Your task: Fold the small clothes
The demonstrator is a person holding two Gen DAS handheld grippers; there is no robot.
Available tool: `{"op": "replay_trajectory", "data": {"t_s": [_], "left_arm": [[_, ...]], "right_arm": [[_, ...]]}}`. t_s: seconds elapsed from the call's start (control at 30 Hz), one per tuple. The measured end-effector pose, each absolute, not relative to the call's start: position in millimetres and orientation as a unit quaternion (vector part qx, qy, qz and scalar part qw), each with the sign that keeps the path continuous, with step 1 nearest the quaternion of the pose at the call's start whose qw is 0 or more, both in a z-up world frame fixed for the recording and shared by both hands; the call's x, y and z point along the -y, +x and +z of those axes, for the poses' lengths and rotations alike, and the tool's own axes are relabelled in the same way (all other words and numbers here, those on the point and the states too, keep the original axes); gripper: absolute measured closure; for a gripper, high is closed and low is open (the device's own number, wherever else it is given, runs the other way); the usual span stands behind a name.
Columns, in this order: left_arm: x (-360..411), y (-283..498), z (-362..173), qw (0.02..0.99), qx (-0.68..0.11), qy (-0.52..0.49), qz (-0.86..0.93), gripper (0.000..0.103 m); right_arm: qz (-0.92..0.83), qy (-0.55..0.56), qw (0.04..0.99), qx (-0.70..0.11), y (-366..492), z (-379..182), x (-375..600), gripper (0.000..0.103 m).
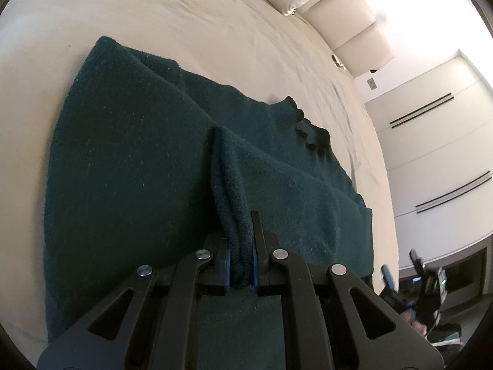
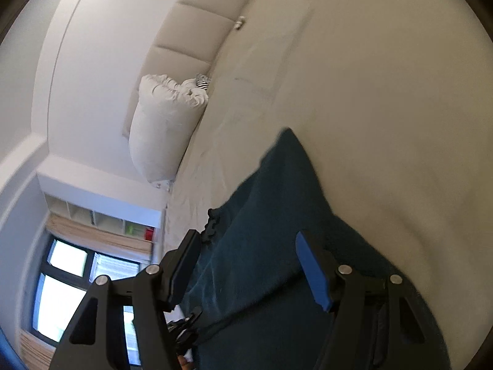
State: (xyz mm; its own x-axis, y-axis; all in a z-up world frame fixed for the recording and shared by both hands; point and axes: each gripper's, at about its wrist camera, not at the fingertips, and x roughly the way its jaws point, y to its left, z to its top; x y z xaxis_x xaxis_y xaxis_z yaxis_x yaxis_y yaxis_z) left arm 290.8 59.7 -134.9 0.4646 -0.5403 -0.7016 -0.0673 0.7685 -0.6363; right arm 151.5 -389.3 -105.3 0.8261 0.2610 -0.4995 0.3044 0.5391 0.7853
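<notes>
The left gripper [image 1: 240,265] is clamped tight, its blue-padded fingers [image 1: 227,266] nearly together and pinching a raised ridge of the dark green fleece garment [image 1: 129,166]; the right gripper [image 2: 251,269] hangs above the same cloth with its jaws spread wide, blue pads [image 2: 312,273] facing inward, gripping nothing.

Left gripper [image 1: 241,259]: black plastic linkage arms w/ triangular cut-outs, four round silver pivot screws, thin blue pads on inner faces of the fingers. Right gripper [image 2: 249,273]: same black frame, silver screws at the joints, one blue pad [image 2: 312,269] well visible, other finger shows its dark side.
</notes>
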Motion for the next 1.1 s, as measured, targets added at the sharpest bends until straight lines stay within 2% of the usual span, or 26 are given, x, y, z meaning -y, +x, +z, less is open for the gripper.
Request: {"op": "replay_trajectory", "data": {"t_s": [0.33, 0.63, 0.83, 0.97, 1.1], "left_arm": [[-60, 293, -143, 0.797, -0.491, -0.317, -0.153, 0.095], [-54, 285, -134, 0.808, -0.481, -0.307, -0.147, 0.095], [-64, 293, -157, 0.795, -0.484, -0.332, -0.153, 0.093], [-79, 290, -149, 0.792, -0.483, -0.345, -0.141, 0.093], [-103, 273, -111, 0.843, -0.458, -0.283, -0.021, 0.093]], "right_arm": [[-0.029, 0.418, 0.832, -0.363, 204, -137, 388, 0.035], [-0.021, 0.414, 0.835, -0.362, 195, -139, 390, 0.035], [-0.015, 0.393, 0.837, -0.380, 199, -145, 387, 0.034], [-0.025, 0.411, 0.835, -0.365, 191, -131, 401, 0.034], [-0.042, 0.431, 0.843, -0.320, 177, -110, 431, 0.032]]}}
